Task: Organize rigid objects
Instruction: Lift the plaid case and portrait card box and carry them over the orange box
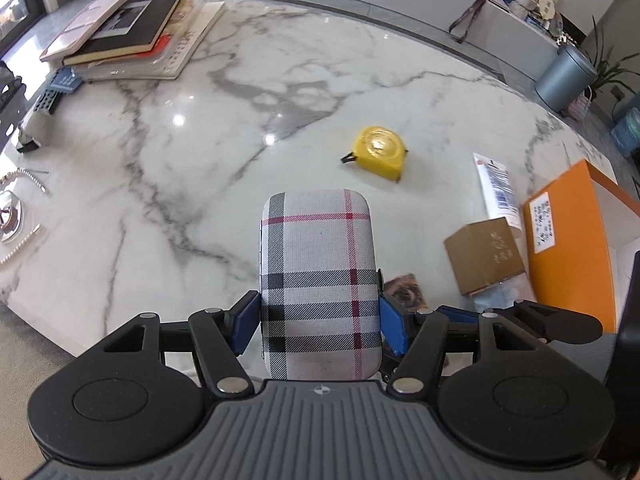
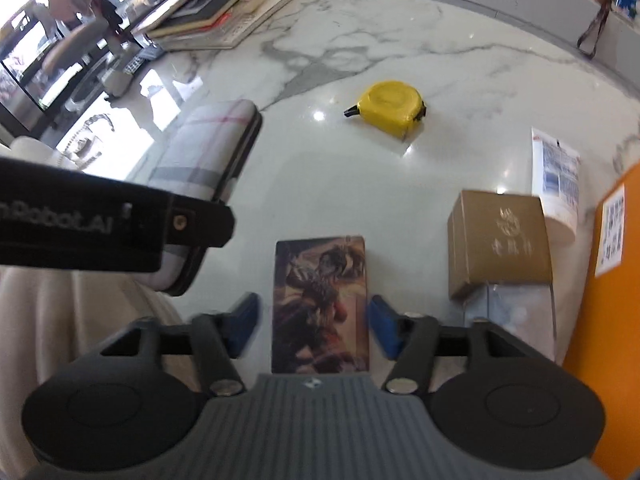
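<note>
The left gripper (image 1: 320, 316) holds a plaid case (image 1: 320, 284) between its blue fingers (image 1: 246, 322); both pads press on the long sides of the case, which stretches forward from the fingers. In the right wrist view the same case (image 2: 208, 160) is seen from its edge, raised above the bench (image 2: 360, 160), with the black body of the left gripper crossing in front of it.

The right gripper (image 2: 312, 322) has its fingers (image 2: 384, 328) wide apart. A picture card (image 2: 320, 304) lies flat on the bench between them, with a small gap on each side, so the pads do not touch it.

Just to the right of the card stands a brown cardboard box (image 2: 500, 244), and under its near edge a clear plastic item (image 2: 516, 320) shows; it is too blurred to tell what it is. Behind the box lies a white tube (image 2: 556, 184) with blue print, and at the right edge is an orange box (image 2: 612, 280) with a white label. Farther out, near the middle of the bench, rests a yellow tape measure (image 2: 390, 108), well apart from the other things. At the far left corner is a stack of books (image 1: 132, 28).
</note>
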The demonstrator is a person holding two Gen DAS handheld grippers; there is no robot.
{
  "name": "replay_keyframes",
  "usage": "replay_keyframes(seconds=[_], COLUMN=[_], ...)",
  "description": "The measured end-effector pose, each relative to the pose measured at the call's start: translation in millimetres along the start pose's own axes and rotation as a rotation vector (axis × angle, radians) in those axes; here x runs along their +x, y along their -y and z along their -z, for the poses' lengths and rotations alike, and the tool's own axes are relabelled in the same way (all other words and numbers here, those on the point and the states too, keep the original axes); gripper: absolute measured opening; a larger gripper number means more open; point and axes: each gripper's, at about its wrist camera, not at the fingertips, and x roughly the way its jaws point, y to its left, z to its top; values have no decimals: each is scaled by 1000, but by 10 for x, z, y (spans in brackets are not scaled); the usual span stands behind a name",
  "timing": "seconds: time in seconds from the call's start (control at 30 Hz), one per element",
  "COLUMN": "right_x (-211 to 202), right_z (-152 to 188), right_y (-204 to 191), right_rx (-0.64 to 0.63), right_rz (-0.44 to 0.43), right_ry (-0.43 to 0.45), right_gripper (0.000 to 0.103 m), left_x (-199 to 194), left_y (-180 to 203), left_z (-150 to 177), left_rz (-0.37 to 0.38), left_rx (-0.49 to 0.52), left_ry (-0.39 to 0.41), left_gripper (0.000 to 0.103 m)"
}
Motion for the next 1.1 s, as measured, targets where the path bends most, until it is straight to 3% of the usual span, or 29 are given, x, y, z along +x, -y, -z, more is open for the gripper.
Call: replay_keyframes(seconds=[0.2, 0.53, 0.8, 1.1], right_x=[222, 52, -751, -1965], right_z=[-27, 50, 243, 636], right_y=[-14, -8, 156, 822], right_rx=[0, 27, 91, 262], right_rz=[42, 52, 56, 120], right_ry=[-65, -19, 170, 422], right_gripper=[63, 59, 58, 58], left_x=[54, -115, -548, -957], left_y=[-101, -83, 268, 1340], left_z=[-5, 24, 68, 34], left_rz=[25, 36, 77, 247], left_rx=[-15, -17, 38, 195], left_ry=[-5, 37, 138, 220], left_gripper=[72, 72, 72, 72])
